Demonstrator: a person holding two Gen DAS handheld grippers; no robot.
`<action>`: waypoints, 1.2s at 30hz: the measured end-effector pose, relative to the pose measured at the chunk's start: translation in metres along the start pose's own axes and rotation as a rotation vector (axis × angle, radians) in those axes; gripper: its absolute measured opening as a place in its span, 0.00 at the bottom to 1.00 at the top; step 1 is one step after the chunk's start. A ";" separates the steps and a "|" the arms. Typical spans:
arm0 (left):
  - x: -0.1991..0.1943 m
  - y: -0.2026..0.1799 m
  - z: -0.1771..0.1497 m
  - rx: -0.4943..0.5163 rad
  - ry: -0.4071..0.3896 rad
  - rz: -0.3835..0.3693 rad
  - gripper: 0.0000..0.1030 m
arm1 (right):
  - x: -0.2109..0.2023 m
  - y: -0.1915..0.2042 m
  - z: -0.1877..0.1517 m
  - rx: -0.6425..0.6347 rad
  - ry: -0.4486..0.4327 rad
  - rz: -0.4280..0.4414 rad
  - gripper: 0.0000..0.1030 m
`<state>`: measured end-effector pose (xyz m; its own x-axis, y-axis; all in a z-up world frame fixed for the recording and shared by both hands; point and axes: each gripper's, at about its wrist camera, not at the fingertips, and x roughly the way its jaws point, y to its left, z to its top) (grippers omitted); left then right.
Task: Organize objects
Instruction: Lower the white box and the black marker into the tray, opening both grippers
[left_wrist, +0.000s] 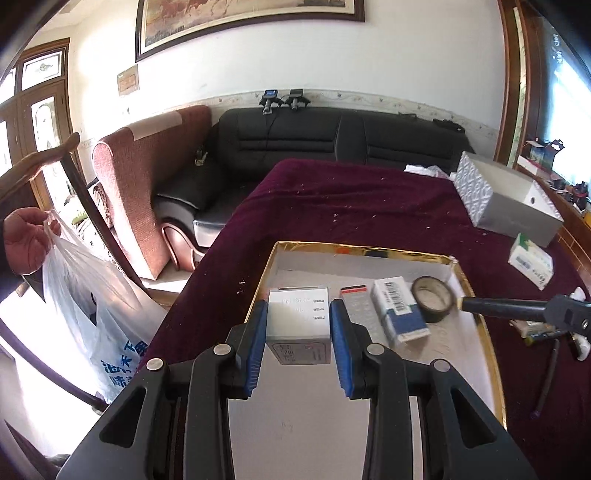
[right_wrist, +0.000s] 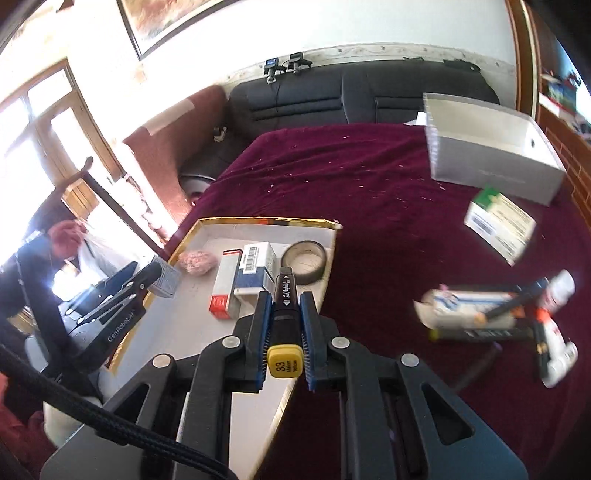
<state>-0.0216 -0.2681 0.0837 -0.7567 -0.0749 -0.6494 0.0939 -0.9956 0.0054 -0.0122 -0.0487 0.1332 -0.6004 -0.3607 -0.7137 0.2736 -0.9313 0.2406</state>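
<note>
My left gripper (left_wrist: 299, 314) is shut on a small grey box (left_wrist: 298, 318) and holds it over the near left part of a gold-rimmed white tray (left_wrist: 273, 254). In the tray lie a red-and-white box (left_wrist: 355, 301), a blue-and-white box (left_wrist: 400, 308) and a roll of black tape (left_wrist: 433, 298). My right gripper (right_wrist: 284, 301) is shut on a black marker (right_wrist: 284, 299) with a yellow cap, its tip over the tray's right edge (right_wrist: 328, 266) near the tape (right_wrist: 304, 260). The left gripper (right_wrist: 122, 306) shows at the tray's left side. A pink fluffy thing (right_wrist: 197, 261) lies in the tray.
The tray sits on a maroon cloth (left_wrist: 351, 199). A grey open box (right_wrist: 491, 155), a green-and-white box (right_wrist: 498, 225), a white carton (right_wrist: 465, 308), more markers and white bottles (right_wrist: 557, 332) lie to the right. A hand holds a plastic bag (left_wrist: 92, 295) at the left. Sofas stand behind.
</note>
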 end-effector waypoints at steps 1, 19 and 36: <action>0.009 0.001 0.001 -0.008 0.014 0.003 0.28 | 0.013 0.007 0.001 -0.011 0.011 -0.009 0.13; 0.062 0.005 0.003 -0.108 0.158 -0.018 0.64 | 0.106 0.029 -0.009 -0.054 0.172 -0.060 0.50; -0.028 -0.053 0.018 -0.019 0.012 -0.078 0.64 | 0.017 -0.008 -0.008 -0.069 -0.018 -0.181 0.64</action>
<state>-0.0170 -0.2143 0.1149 -0.7547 0.0032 -0.6561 0.0474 -0.9971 -0.0595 -0.0193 -0.0468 0.1137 -0.6574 -0.1895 -0.7293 0.2110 -0.9754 0.0632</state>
